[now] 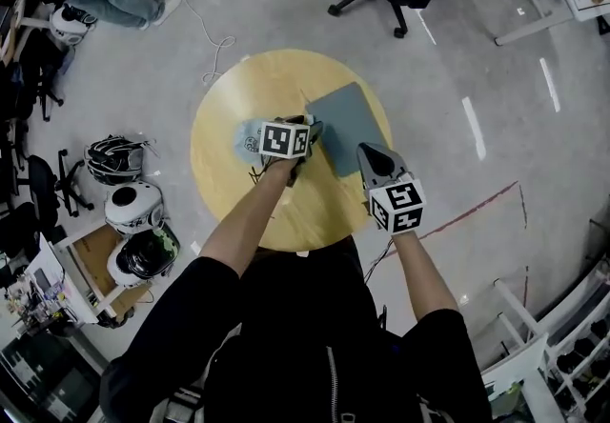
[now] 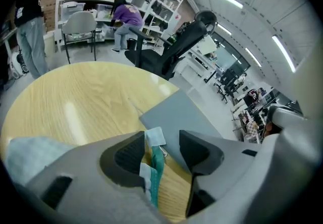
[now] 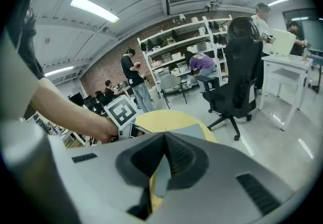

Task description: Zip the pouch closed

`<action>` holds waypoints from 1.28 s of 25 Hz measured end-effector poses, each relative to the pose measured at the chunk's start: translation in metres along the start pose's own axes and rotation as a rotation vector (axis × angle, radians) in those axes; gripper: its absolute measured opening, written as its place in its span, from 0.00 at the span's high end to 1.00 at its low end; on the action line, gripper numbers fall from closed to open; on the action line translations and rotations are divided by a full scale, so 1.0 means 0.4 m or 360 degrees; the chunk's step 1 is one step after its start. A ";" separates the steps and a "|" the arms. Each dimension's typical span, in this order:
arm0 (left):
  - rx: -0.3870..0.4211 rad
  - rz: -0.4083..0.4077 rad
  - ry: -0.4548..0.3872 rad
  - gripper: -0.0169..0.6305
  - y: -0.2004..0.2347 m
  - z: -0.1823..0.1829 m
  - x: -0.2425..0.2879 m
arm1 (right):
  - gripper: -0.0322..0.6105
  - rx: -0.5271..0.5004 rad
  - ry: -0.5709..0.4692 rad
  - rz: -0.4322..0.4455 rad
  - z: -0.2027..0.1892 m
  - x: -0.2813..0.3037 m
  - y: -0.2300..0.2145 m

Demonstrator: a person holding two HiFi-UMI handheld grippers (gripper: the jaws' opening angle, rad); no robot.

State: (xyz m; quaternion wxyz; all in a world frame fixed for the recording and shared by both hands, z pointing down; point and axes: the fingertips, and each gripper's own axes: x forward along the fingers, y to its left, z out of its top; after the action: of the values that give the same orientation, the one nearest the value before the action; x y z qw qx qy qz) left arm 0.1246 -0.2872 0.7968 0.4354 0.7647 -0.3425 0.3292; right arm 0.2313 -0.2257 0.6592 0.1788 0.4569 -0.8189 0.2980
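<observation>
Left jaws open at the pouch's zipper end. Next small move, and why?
Probably close the left gripper on the zipper end: it sits between the open jaws, ungripped, while the right gripper is shut and away from the pouch.

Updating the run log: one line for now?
left gripper: open, pouch edge between jaws | right gripper: shut, by mat

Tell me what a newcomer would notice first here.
The round wooden table fills the head view's middle, with a grey mat on its right side. The left gripper stands open over the pale blue pouch, its teal zipper edge between the jaws; the right gripper, near the mat, is shut.
</observation>
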 end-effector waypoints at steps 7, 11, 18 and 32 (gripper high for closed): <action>-0.0048 0.0015 0.0040 0.71 0.010 -0.021 0.033 | 0.94 0.0065 0.0020 -0.0053 -0.026 -0.021 -0.026; -0.0076 -0.0008 0.0007 0.74 0.012 -0.020 0.035 | 0.95 0.0091 0.0033 -0.0065 -0.047 -0.025 -0.030; -0.0073 -0.0053 -0.0050 0.89 0.013 -0.015 0.020 | 0.95 0.0100 0.0036 -0.0066 -0.050 -0.022 -0.015; 0.0051 -0.0280 -0.0408 0.93 -0.008 0.065 -0.183 | 0.95 0.0043 -0.0023 0.0002 -0.006 0.001 0.084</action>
State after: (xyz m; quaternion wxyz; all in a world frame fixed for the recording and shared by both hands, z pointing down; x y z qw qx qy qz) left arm 0.0922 -0.2918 0.7261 0.4030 0.8344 -0.3216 0.1949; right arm 0.2025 -0.2109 0.6505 0.1665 0.4610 -0.8163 0.3057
